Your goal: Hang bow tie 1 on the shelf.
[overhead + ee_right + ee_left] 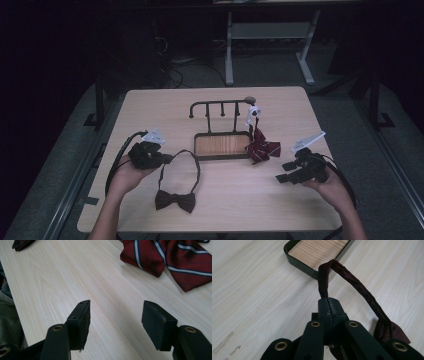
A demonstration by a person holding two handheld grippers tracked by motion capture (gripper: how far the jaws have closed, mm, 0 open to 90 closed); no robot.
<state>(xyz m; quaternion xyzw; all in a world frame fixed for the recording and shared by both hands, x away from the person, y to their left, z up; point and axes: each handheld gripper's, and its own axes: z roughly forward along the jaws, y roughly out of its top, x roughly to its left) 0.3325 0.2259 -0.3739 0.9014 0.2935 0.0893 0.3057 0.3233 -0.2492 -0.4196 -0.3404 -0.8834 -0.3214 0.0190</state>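
A dark maroon bow tie (174,200) lies on the table's near left part, and its neck strap (181,156) loops up toward the stand. My left gripper (169,159) is shut on that strap (323,285), which rises from between the pressed jaws and curves back down to the right. A red striped bow tie (262,148) hangs from the right end of a dark hook stand (221,104) and rests against its tray. My right gripper (283,172) hovers open over bare wood, nothing between its fingers; the striped tie (172,257) lies ahead of it.
The stand's tray (198,150) has a wooden floor and a dark rim, seen close in the left gripper view as tray (297,261). Bare tabletop (240,200) lies between my two hands. A desk frame (229,50) stands on the floor beyond the table.
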